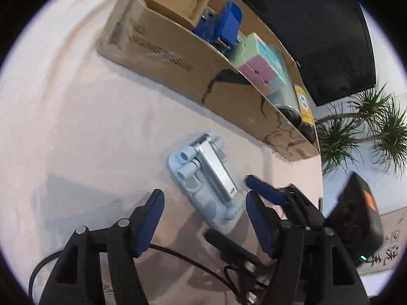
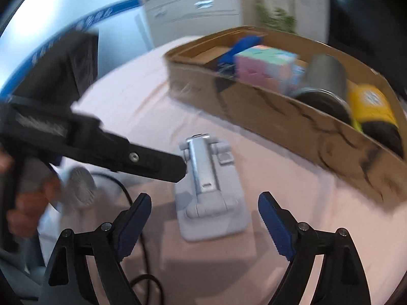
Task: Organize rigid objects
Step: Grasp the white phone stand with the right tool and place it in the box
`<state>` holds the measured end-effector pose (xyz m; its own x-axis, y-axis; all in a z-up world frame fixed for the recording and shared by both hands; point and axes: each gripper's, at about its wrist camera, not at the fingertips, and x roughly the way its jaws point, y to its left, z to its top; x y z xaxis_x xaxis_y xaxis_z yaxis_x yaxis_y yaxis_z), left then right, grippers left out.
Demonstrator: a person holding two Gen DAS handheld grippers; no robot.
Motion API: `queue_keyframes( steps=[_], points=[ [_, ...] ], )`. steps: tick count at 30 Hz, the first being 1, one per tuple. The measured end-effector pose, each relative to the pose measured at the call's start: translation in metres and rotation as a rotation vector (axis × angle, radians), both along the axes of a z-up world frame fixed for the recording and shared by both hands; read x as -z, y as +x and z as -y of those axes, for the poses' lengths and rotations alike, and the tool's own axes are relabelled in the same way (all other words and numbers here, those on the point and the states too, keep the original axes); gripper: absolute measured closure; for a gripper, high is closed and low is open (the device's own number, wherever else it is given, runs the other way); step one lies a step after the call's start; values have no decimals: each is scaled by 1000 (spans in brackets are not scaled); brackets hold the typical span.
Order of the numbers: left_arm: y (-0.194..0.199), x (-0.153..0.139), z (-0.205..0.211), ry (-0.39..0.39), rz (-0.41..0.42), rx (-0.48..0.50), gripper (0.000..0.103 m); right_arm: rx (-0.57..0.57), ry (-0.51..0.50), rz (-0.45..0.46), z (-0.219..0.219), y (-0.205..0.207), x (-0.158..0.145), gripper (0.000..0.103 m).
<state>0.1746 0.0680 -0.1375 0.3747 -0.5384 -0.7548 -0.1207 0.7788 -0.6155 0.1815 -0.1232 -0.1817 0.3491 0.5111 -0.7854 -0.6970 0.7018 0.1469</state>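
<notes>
Blue-padded, my left tongs (image 1: 203,218) and right tongs (image 2: 203,226) both gape wide, empty, flanking the grey folding stand (image 2: 207,188) flat on the pink table (image 1: 84,127). Cardboard box (image 1: 178,63) beyond, print partly reading "TISSUE", holds cube (image 1: 259,61), stapler (image 1: 223,25), cans. Bare cloth lies left of the stand.

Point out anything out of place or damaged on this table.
The folded phone stand lies flat on the tablecloth, the one item outside the cardboard box. The box's front wall shows dark crack-like marks, possibly tears. Both grippers, left and right, have open jaws.
</notes>
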Motion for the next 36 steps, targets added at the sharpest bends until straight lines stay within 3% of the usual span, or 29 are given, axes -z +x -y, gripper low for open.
queue_keyframes(
  steps=[2,4,6,9,10,11,13,18,20,23,27,30,34,36],
  points=[
    [-3,1,0,-10,-7,-11,37,-18,-42,-28,-8,11,11,28],
    [-4,3,1,-12,-15,-14,37,-36,-83,21,-15,11,10,38],
    [-5,4,1,-16,-4,-8,37,1,-63,-9,-11,11,9,39],
    [-6,3,2,-28,9,7,40,87,43,-120,1,12,7,40],
    [-5,3,3,-39,16,19,45,111,96,-176,7,14,6,40],
    [-4,1,7,-52,31,49,63,140,170,-253,14,17,7,40],
    [-3,-6,12,-45,62,68,65,177,250,-321,20,19,6,40],
    [13,-60,12,-33,221,95,70,222,314,-222,26,19,-37,40],
    [37,-98,16,29,309,139,71,236,335,-159,28,29,-62,40],
    [96,-134,21,69,371,205,72,288,353,-49,25,70,-102,40],
    [176,-140,22,29,309,272,72,399,349,-78,25,145,-116,40],
    [221,-121,24,-5,240,305,72,449,315,-135,26,190,-111,40],
    [244,-90,27,-50,159,326,71,493,253,-222,24,227,-93,40],
    [240,-85,28,14,149,319,68,487,225,-234,18,234,-83,39]
  ],
)
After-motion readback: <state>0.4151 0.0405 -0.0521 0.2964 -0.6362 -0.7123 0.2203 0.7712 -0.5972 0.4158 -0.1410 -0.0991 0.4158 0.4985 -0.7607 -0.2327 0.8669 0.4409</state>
